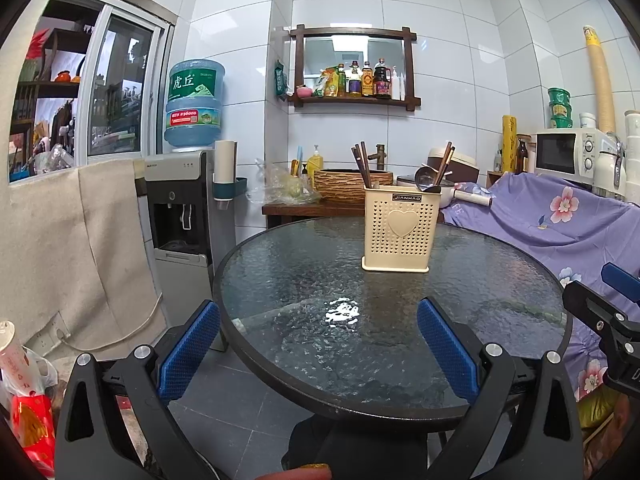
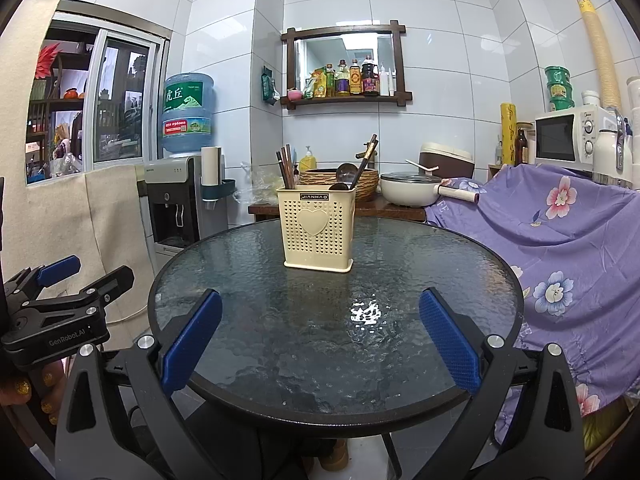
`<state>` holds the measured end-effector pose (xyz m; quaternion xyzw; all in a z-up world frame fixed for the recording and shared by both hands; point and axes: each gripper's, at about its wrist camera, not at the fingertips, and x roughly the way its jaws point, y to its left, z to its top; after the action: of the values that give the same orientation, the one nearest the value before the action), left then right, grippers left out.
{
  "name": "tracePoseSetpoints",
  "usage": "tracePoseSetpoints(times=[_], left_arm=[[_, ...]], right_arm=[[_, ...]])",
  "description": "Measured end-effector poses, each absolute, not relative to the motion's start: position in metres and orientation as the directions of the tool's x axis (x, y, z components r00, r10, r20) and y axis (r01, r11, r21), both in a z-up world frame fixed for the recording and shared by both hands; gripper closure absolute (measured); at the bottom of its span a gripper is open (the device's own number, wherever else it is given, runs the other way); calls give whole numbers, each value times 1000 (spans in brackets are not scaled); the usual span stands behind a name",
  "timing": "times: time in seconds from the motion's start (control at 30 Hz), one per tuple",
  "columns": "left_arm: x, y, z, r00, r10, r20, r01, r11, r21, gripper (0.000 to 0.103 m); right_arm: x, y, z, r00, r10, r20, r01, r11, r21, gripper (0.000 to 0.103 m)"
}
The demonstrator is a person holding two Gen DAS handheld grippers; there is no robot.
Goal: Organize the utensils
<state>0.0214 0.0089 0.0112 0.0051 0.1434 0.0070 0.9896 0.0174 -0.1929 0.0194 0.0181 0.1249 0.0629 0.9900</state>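
My left gripper (image 1: 318,332) is spread wide with nothing between the blue pads (image 1: 188,346), just hanging over the near edge of the round glass table (image 1: 400,380). Same deal with my right gripper (image 2: 320,336): jaws wide apart, empty, parked over the near side of the table too. From the right cam I can see the left one off to the side, with a hand (image 2: 36,388) wrapped round its grip.

The holder (image 1: 398,228), a cream perforated plastic one with a heart on the front, stands upright on the far half of the table, well apart from both grippers. It's got a bunch of dark chopsticks (image 1: 362,166) sticking up in the left part, and a ladle (image 1: 426,178) plus a couple more sticks leaning in the right part. Can't tell how it's divided inside.

The glass around the holder is bare, just a light glare (image 1: 342,312) on it
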Motion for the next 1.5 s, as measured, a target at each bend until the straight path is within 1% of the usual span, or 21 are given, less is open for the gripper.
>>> tracePoseSetpoints(times=[0.3,0.57,1.5], left_arm=[[21,11,11,963,12,-271,-10,1000,7,6],[23,11,10,957,0,-289,1,1000,5,6],[21,15,11,960,-3,-279,3,1000,0,6]], right_arm=[[19,-193,18,961,128,-246,-120,992,51,6],[20,-193,15,960,130,-250,-121,991,51,6],[20,-194,14,959,130,-251,-120,991,54,6]])
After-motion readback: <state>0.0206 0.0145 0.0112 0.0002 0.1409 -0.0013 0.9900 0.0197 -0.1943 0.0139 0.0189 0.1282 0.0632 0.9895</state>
